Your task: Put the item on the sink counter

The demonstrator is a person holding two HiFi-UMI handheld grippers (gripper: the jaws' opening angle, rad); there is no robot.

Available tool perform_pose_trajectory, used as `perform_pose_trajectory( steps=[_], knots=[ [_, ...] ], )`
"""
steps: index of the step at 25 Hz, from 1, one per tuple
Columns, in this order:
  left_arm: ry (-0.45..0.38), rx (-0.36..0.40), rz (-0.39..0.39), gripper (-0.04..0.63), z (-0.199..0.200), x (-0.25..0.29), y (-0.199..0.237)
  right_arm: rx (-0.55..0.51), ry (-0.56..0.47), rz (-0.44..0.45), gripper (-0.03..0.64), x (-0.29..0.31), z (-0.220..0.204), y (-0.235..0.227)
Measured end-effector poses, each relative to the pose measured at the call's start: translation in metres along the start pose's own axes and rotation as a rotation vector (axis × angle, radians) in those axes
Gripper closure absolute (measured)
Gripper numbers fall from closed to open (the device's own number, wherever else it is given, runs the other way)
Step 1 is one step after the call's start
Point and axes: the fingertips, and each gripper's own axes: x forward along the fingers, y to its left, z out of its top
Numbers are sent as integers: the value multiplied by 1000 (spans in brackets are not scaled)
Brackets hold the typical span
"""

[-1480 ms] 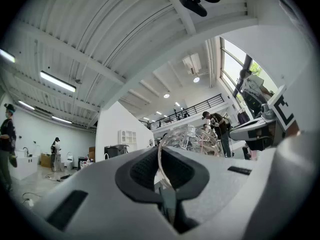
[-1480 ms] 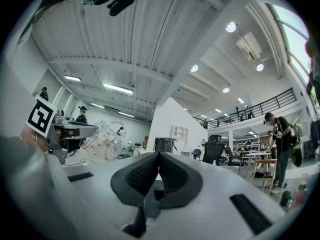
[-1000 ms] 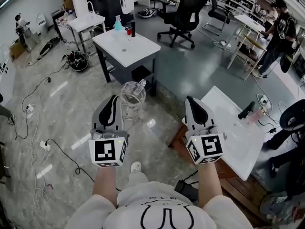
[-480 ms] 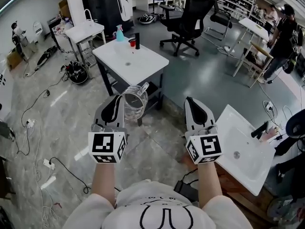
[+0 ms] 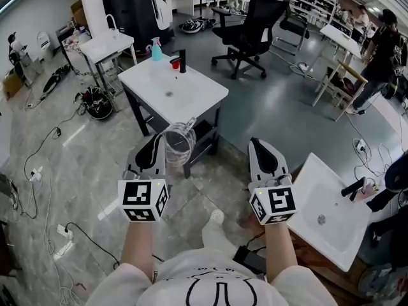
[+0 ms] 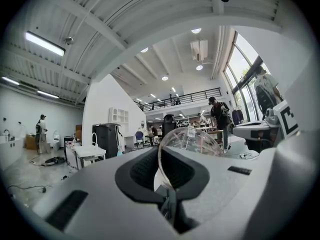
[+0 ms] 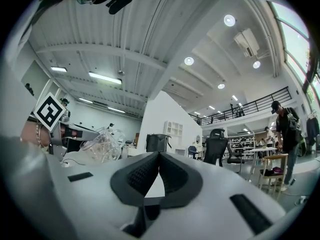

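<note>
Head view: L claw (image 5: 152,150) clenched on the rim of 1 clear plastic jug (image 5: 178,142), held in the air over the floor. Nearest sink desk (image 5: 191,97) is at 12 o'clock from the jug, just ahead, and the L hand is nearer. R claw (image 5: 260,150) is closed. 3 sink desks in all: 2nd sink desk (image 5: 108,42) at 11 o'clock, 3rd sink desk (image 5: 331,196) at 4 o'clock.

Left gripper view: pads pinch the jug wall, and the jug leans toward 1 o'clock.

Right gripper view: pads together, nothing between them. Jug at 9 o'clock.

The clear jug (image 5: 180,144) kinda loses its near side behind the left gripper (image 5: 155,143) in the head view. The little red thing (image 5: 174,63) by the faucet (image 5: 182,60) is too small to tell.
</note>
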Motion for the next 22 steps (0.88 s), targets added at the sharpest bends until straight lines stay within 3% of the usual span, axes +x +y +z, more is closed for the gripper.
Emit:
perform_pose_trajectory(
  steps=[9,22],
  knots=[
    [14,11,35,569,-14,96,29,39,5,49,589,105,-43,-35],
    [89,-9,47,569,-34,303,59,76,30,108,589,287,-92,-138]
  ],
)
